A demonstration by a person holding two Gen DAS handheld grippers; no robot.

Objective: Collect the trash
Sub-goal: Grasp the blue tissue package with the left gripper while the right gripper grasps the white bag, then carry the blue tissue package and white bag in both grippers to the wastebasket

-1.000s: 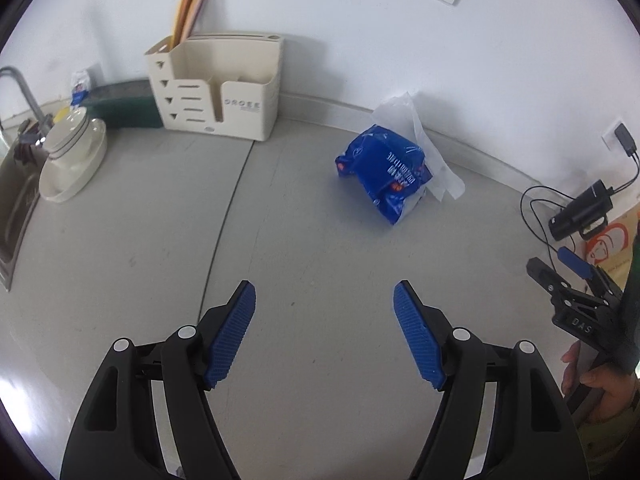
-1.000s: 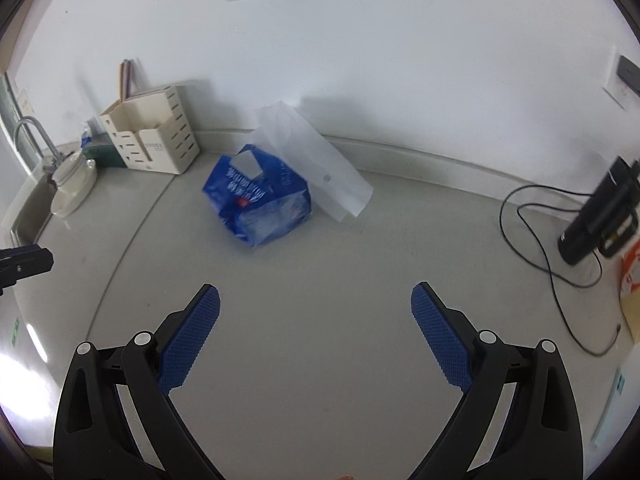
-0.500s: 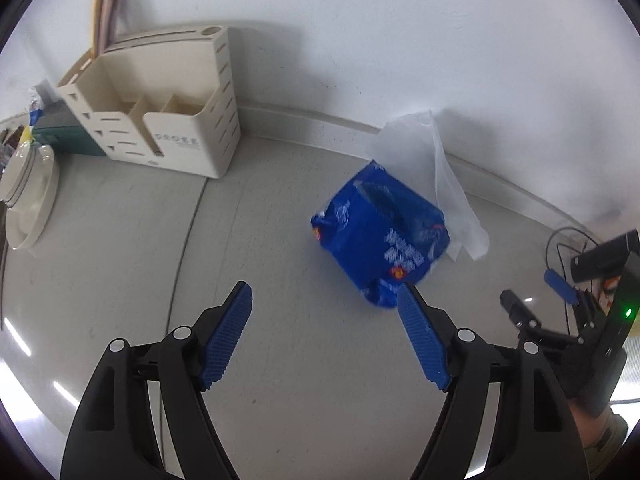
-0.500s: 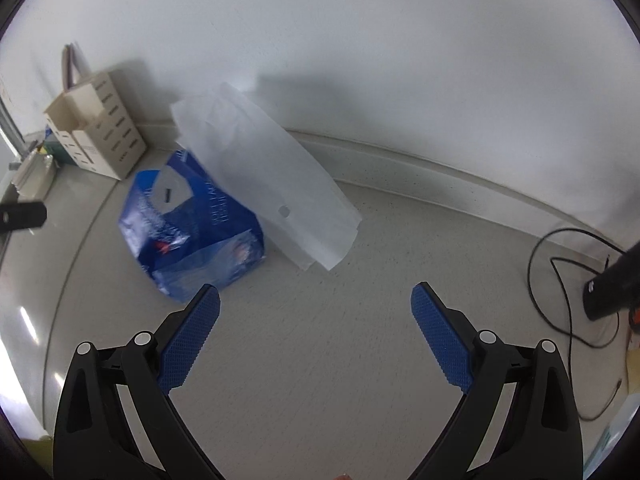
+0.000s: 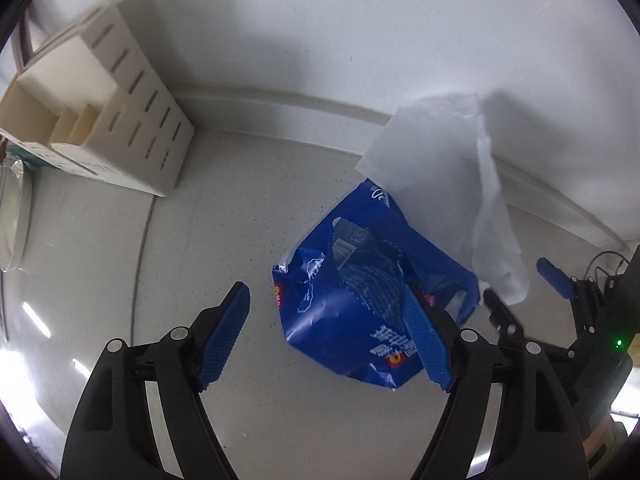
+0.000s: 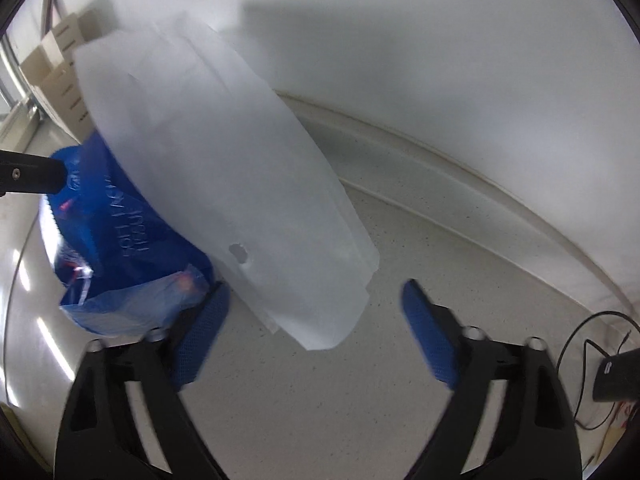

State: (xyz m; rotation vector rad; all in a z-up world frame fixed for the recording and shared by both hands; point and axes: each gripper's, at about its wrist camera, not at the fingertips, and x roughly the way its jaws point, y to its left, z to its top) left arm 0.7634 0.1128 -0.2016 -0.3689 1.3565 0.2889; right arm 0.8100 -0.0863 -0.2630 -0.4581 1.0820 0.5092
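Note:
A crumpled blue wrapper (image 5: pixel 360 304) lies on the grey counter, with a translucent white plastic bag (image 5: pixel 452 184) leaning over its far side against the wall. My left gripper (image 5: pixel 328 340) is open, its right finger over the wrapper's right part. In the right wrist view the white bag (image 6: pixel 240 184) fills the middle and the blue wrapper (image 6: pixel 120 240) lies left of it. My right gripper (image 6: pixel 316 332) is open, with the bag's lower end between its fingers. The right gripper also shows at the right edge of the left wrist view (image 5: pixel 524 288).
A cream slotted utensil holder (image 5: pixel 100 128) stands at the back left against the wall, with a dish (image 5: pixel 12 216) at the left edge. A black device (image 6: pixel 616 372) with cables (image 6: pixel 580 344) lies at the right. The wall runs close behind the bag.
Both grippers have moved forward and closer to the trash. The blue wrapper now sits between the left fingers and the white bag reaches between the right fingers. Both stay open.

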